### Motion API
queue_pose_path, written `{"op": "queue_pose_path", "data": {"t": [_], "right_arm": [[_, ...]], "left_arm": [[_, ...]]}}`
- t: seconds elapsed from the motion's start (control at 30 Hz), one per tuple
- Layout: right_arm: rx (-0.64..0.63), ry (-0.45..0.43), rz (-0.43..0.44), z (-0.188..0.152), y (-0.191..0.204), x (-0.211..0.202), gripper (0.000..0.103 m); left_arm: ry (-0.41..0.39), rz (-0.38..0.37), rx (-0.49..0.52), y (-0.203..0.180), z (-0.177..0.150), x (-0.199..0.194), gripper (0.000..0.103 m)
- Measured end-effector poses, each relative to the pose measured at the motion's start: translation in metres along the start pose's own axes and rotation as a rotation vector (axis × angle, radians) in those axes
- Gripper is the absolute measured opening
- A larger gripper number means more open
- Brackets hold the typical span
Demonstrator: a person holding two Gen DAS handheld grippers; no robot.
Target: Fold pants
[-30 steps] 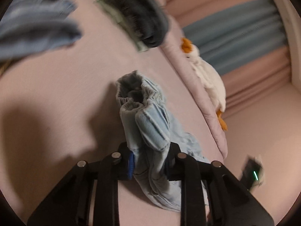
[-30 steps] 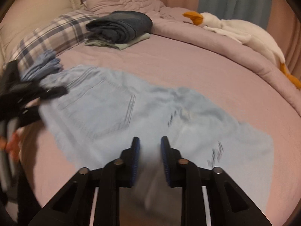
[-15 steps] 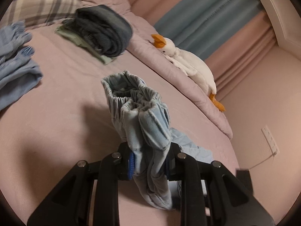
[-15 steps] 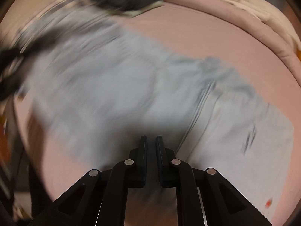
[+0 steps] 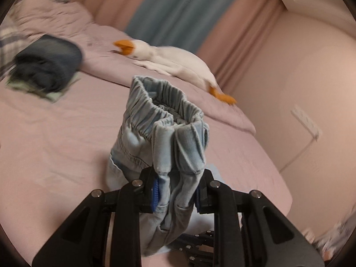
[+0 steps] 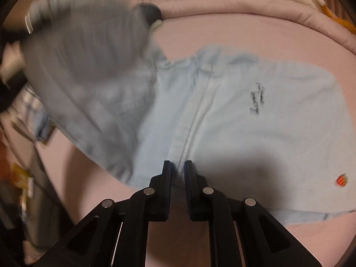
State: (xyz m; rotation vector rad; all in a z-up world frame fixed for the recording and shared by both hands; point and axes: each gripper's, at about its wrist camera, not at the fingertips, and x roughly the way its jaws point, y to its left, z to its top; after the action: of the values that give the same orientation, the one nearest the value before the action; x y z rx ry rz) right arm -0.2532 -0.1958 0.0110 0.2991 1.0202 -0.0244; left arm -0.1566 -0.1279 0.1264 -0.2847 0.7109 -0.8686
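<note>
Between the blue pads of my left tool (image 5: pixel 176 192) sits the gathered waistband of the pants (image 5: pixel 165 133), clamped tight, the elastic top bunched and standing up past the fingertips while the rest hangs down towards the bed (image 5: pixel 51 146). My right tool (image 6: pixel 178 169) has its two sides drawn close, with only a narrow gap, right at the near edge of the pants (image 6: pixel 233 120) by the seam; whether cloth is actually pinched there I cannot tell. Most of the garment lies spread on the bed (image 6: pixel 255 35) in that view, one end lifted and blurred at the upper left.

I judge this to be light, washed denim: soft, limp, not slippery, and in no way fragile. It will sag from any single hold and take creases readily, so it wants two holds well apart. The elastic band and the thick seam are the firmest places to grip; the thin leg cloth would slide and bunch.

Beyond the pants lie a folded dark stack (image 5: pixel 46 66) and a plush goose (image 5: pixel 169 60).
</note>
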Motion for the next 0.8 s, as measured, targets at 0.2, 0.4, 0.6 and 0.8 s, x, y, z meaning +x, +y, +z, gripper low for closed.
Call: {"op": "queue_pose_path", "data": {"t": [0.2, 0.4, 0.6, 0.8], "right_arm": [[0.293, -0.114, 0.138, -0.013, -0.061, -0.043, 0.032], [0.879, -0.326, 0.496, -0.057, -0.167, -0.066, 0.059], [0.996, -0.285, 0.616, -0.062, -0.17, -0.049, 0.074], [0.853, -0.159, 0.404, -0.037, -0.165, -0.056, 0.071]], "left_arm": [[0.114, -0.022, 0.126, -0.043, -0.019, 0.051, 0.024], [0.328, -0.042, 0.197, -0.055, -0.061, 0.108, 0.063], [0.391, -0.057, 0.179, -0.04, -0.077, 0.105, 0.072], [0.332, -0.013, 0.088, 0.01, -0.077, 0.044, 0.077]]}}
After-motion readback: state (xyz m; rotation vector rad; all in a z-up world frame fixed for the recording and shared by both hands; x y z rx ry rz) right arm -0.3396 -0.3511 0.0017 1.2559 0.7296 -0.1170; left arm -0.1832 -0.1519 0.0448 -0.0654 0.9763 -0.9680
